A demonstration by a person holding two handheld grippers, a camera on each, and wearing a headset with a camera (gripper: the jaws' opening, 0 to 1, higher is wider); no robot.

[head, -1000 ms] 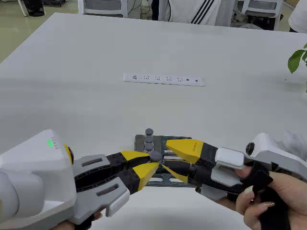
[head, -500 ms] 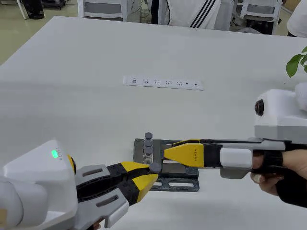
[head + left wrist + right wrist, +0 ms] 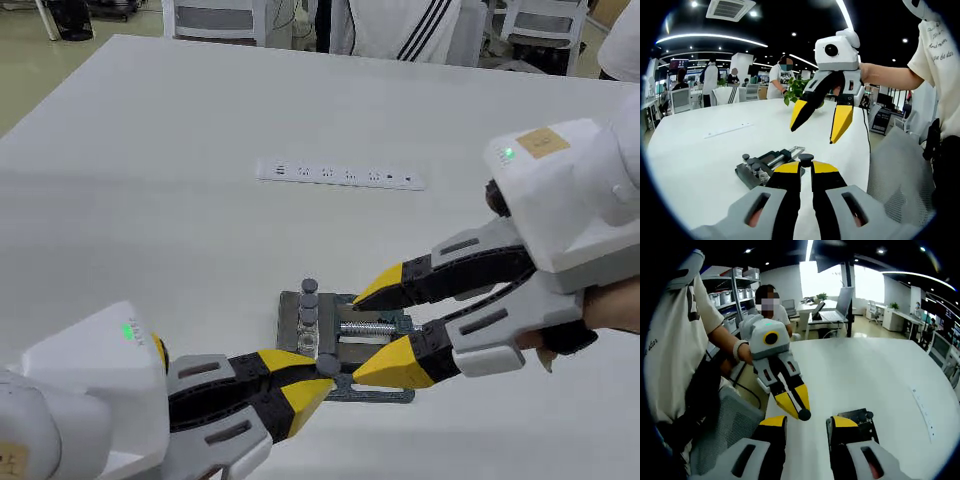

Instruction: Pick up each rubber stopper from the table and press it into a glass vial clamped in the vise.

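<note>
Vise (image 3: 372,386) clamps a row of upright vials (image 3: 308,318), the far ones stoppered. Left gripper (image 3: 318,372) pinches a stopper (image 3: 327,364); right gripper (image 3: 357,340) has its jaws spread.

Left gripper (image 3: 322,372) cut off at 7 o'clock, right gripper (image 3: 362,338) at 3 o'clock. Their jaws hide the vise (image 3: 290,318) near edge.

A broad white tabletop (image 3: 150,150) fills the foreground. Chairs (image 3: 215,18) stand beyond its far edge, with pale floor (image 3: 40,65) past its far left corner and green plant leaves (image 3: 615,130) at its right edge. Overhead, a dark ceiling carries curved light strips (image 3: 705,39) and a square vent (image 3: 730,9). Shelves (image 3: 737,287) of storage boxes line one wall beside bright windows (image 3: 865,285).
</note>
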